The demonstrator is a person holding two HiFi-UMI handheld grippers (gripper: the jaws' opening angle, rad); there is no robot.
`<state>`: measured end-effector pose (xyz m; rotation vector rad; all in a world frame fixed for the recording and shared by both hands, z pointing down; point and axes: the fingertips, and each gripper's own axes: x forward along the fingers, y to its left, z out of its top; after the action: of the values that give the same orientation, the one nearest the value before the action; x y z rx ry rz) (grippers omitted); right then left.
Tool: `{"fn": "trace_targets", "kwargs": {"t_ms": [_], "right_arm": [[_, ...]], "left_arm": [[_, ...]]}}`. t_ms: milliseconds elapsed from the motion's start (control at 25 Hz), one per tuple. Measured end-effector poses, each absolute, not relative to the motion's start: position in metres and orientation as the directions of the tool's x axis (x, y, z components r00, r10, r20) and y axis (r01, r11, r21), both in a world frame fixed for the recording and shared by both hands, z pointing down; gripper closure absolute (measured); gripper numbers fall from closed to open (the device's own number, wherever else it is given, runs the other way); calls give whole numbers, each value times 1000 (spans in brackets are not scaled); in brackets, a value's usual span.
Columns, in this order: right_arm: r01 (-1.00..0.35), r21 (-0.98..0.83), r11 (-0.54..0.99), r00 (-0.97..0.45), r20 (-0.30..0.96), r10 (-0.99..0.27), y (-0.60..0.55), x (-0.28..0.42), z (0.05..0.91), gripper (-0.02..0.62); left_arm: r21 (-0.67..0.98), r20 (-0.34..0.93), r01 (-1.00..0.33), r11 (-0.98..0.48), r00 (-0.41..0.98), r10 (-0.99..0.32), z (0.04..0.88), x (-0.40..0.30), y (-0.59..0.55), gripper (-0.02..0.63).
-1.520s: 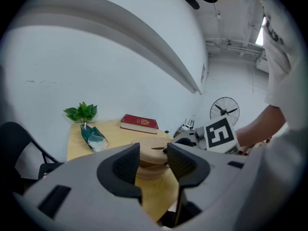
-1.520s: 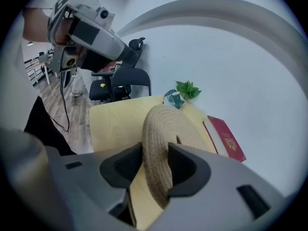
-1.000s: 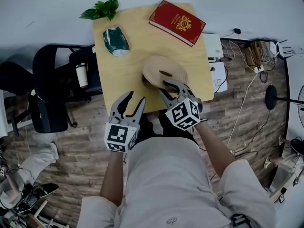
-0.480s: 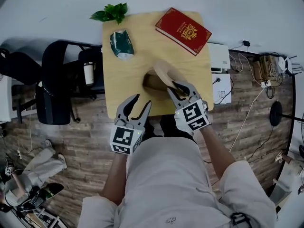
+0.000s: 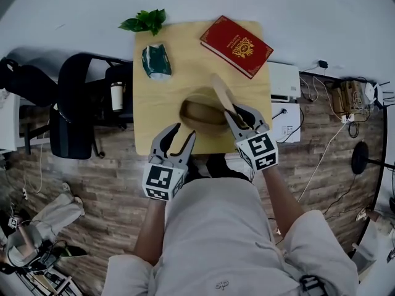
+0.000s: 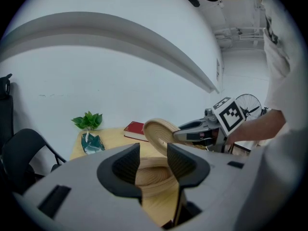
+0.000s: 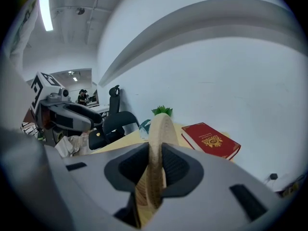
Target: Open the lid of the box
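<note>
A round woven box [image 5: 199,117] sits near the front of the yellow table [image 5: 154,103], its inside showing. Its lid [image 5: 222,94] stands tilted up on edge over the box's right rim, with my right gripper [image 5: 239,118] shut on the lid's near edge. In the right gripper view the lid's rim [image 7: 158,143] is pinched between the two pads. My left gripper [image 5: 175,140] is open and holds nothing, at the table's front edge just left of the box. In the left gripper view the box [image 6: 155,173] lies beyond the open jaws, with the lid [image 6: 158,131] raised behind it.
A red book [image 5: 236,37] lies at the table's back right, a green packet [image 5: 156,60] at the back left, and a leafy plant [image 5: 145,21] at the far left corner. A black chair [image 5: 73,117] stands left of the table. A white unit [image 5: 284,82] and cables are at the right.
The right gripper has swung the lid from lying tilted over the box up onto its edge at the right, and the box's inside now shows. The left gripper has barely moved.
</note>
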<state>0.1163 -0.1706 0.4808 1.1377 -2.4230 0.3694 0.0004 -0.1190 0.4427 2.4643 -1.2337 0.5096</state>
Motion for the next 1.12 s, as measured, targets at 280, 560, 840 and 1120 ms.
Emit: {"fn": "trace_targets", "kwargs": {"t_ms": [280, 560, 840, 1120], "right_arm": [[-806, -123, 580, -570, 428, -701, -178, 150, 459, 515], [-820, -177, 545, -566, 395, -723, -173, 171, 439, 515], [-825, -206, 526, -563, 382, -733, -168, 177, 428, 515], [-827, -246, 506, -562, 374, -737, -167, 172, 426, 514]], "left_arm": [[141, 449, -830, -539, 539, -713, 443, 12, -123, 433], [144, 431, -846, -514, 521, -737, 439, 15, -128, 433], [150, 415, -857, -493, 508, -755, 437, 11, -135, 433], [158, 407, -861, -484, 503, -762, 434, 5, -139, 437]]}}
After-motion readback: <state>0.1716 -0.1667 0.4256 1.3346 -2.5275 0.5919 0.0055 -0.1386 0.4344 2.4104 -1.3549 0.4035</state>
